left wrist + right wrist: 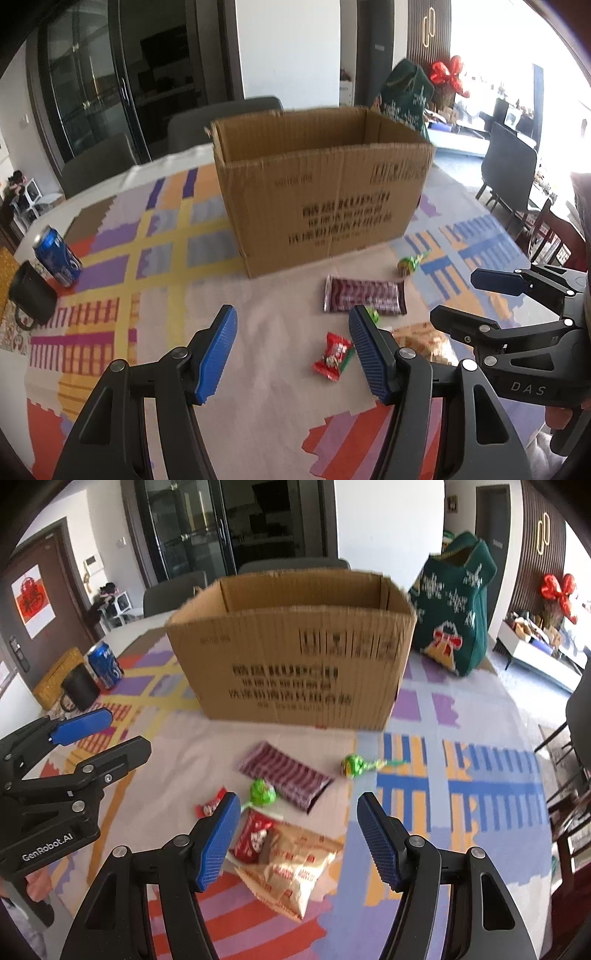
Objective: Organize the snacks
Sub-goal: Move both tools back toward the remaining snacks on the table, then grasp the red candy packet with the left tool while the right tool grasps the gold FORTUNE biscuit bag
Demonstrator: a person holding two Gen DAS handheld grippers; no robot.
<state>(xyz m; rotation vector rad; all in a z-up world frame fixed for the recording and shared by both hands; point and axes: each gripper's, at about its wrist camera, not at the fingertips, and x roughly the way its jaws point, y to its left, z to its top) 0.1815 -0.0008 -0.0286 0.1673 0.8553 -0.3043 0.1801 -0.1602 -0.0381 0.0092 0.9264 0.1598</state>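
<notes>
An open cardboard box [321, 192] [291, 664] stands on the patterned tablecloth [147, 258]. In front of it lie loose snacks: a purple striped wrapper [364, 295] [284, 775], two green lollipops [354, 766] [262, 792], a small red candy [332, 356] [210, 805], a red wrapper [253, 836] and a beige bag [295, 867]. My left gripper [292, 314] [128, 730] hangs open above the cloth, left of the red candy. My right gripper [298, 798] [454, 295] is open over the beige bag, holding nothing.
A blue can [57, 254] [105, 664] and a black mug [31, 299] [79, 690] stand at the table's left edge. A green knitted bag [454, 627] sits right of the box. Grey chairs [221, 118] stand behind the table.
</notes>
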